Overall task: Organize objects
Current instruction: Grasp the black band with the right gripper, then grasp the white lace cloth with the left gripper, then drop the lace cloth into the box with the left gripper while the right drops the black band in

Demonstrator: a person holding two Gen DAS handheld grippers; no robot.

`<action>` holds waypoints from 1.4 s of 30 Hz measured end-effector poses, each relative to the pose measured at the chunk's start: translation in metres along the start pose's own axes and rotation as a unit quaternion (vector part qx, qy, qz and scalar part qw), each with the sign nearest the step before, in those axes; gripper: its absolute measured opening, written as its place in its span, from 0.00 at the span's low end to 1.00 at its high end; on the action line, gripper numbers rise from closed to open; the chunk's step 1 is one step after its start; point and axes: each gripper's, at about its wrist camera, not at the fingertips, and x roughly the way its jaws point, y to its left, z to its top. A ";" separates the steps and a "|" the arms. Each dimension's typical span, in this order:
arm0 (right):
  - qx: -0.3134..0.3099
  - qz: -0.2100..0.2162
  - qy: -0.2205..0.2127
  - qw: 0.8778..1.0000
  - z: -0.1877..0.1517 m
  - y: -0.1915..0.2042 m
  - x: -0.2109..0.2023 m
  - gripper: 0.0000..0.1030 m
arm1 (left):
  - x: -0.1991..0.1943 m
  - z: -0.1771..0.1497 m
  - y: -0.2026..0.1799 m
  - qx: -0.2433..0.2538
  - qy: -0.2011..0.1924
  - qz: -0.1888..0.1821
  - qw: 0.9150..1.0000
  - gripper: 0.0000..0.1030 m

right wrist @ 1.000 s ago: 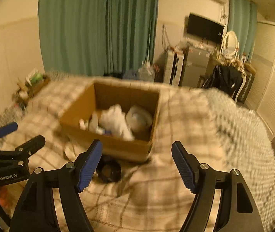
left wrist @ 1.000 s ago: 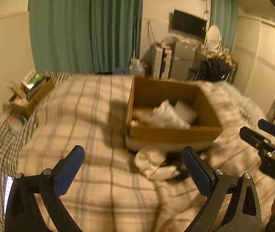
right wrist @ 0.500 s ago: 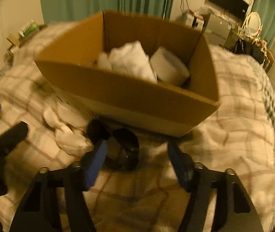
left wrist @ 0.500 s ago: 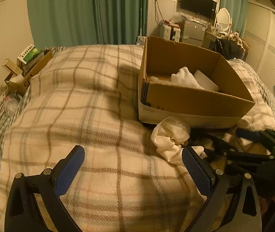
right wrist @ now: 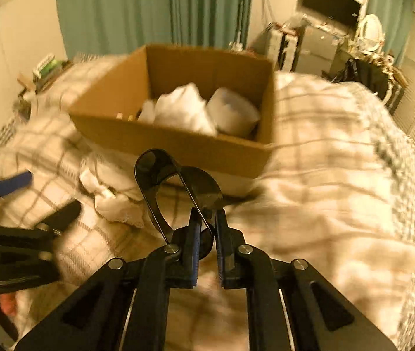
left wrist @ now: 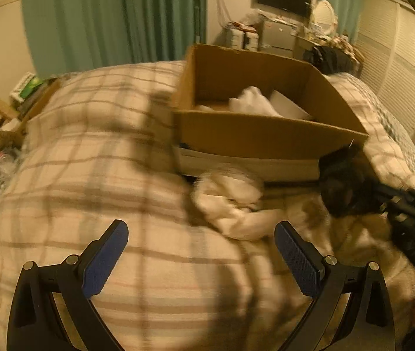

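The right tongs are closed, with the blue-padded fingers pinching the edge of a thin, glossy black ring. The ring is squeezed out of round into a folded loop shape and is held clear of the bed, in front of the box's near wall. In the left wrist view the same ring appears as a dark blurred mass at the tip of the right tongs, just right of the white cloth.

The left tongs are wide open and hold nothing; their blue ribbed pads hover above the blanket. The blanket is soft and fleecy, cream with a brown and grey check, and covers the bed in rounded folds.

A crumpled white cloth with a lacy edge lies on the blanket, touching the base of the box's near wall.

Beyond it stands an open cardboard box, rectangular, with plain brown corrugated walls. Inside lie a bunched white fabric and, beside it, a white cylindrical roll.

Behind the bed hang pleated green curtains.
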 end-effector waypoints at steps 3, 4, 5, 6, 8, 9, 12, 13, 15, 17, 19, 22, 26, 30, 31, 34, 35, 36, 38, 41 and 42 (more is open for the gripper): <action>0.018 -0.007 -0.010 1.000 0.002 -0.014 -0.008 0.08 | 0.013 0.004 -0.021 0.018 0.014 -0.023 0.999 1.00; 0.025 -0.005 -0.011 1.000 0.003 -0.019 -0.006 0.08 | 0.021 0.005 -0.028 0.021 0.019 -0.034 0.999 1.00; 0.032 0.000 -0.010 0.999 0.004 -0.023 -0.005 0.08 | 0.027 0.006 -0.033 0.023 0.021 -0.034 0.999 1.00; 0.037 0.005 -0.007 0.999 0.005 -0.025 -0.002 0.08 | 0.034 0.007 -0.036 0.024 0.026 -0.033 0.999 0.99; 0.040 0.012 -0.002 0.999 0.007 -0.027 0.004 0.08 | 0.053 0.009 -0.039 0.021 0.047 -0.032 0.998 0.92; 0.041 0.014 0.002 0.999 0.006 -0.027 0.007 0.08 | 0.061 0.009 -0.040 0.018 0.056 -0.032 0.998 0.79; 0.042 0.019 0.008 0.999 0.004 -0.027 0.013 0.08 | 0.080 0.007 -0.040 0.017 0.086 -0.032 0.996 0.33; 0.042 0.020 0.009 0.999 0.003 -0.028 0.014 0.08 | 0.079 0.006 -0.039 0.014 0.085 -0.038 0.996 0.30; 0.042 0.019 0.009 0.999 0.001 -0.027 0.014 0.08 | 0.073 0.005 -0.037 0.010 0.076 -0.053 0.996 0.21; 0.040 0.018 0.005 0.999 0.001 -0.027 0.011 0.08 | 0.063 0.004 -0.035 0.007 0.066 -0.061 0.996 0.19; 0.038 0.015 0.001 0.999 0.000 -0.025 0.008 0.08 | 0.049 0.001 -0.034 0.006 0.053 -0.065 0.996 0.18; 0.032 0.009 -0.008 0.999 -0.002 -0.021 -0.003 0.08 | 0.025 -0.003 -0.031 0.002 0.036 -0.073 0.997 0.18; 0.025 0.005 -0.019 0.999 -0.007 -0.012 -0.022 0.08 | -0.007 -0.009 -0.027 0.002 0.015 -0.074 0.997 0.18; 0.024 0.006 -0.030 0.999 -0.014 -0.005 -0.044 0.08 | -0.034 -0.014 -0.022 0.000 -0.002 -0.078 0.997 0.18; 0.024 0.006 -0.033 0.999 -0.015 -0.003 -0.050 0.08 | -0.043 -0.016 -0.023 0.000 -0.008 -0.079 0.997 0.18; 0.025 0.006 -0.045 0.999 -0.017 0.000 -0.068 0.08 | -0.064 -0.011 -0.026 0.007 -0.028 -0.080 0.996 0.18; 0.024 0.007 -0.050 0.998 -0.015 0.001 -0.074 0.08 | -0.065 -0.007 -0.031 0.009 -0.035 -0.079 0.996 0.18; 0.024 0.007 -0.056 0.998 -0.013 0.002 -0.082 0.08 | -0.071 -0.003 -0.031 0.010 -0.042 -0.080 0.996 0.18; 0.019 0.008 -0.071 0.997 -0.008 0.005 -0.096 0.08 | -0.084 0.005 -0.030 0.012 -0.058 -0.084 0.995 0.18; 0.003 0.006 -0.097 0.995 0.007 0.010 -0.119 0.08 | -0.103 0.019 -0.026 0.016 -0.081 -0.084 0.993 0.18; -0.004 0.006 -0.106 0.994 0.014 0.011 -0.126 0.08 | -0.108 0.024 -0.026 0.018 -0.087 -0.083 0.993 0.18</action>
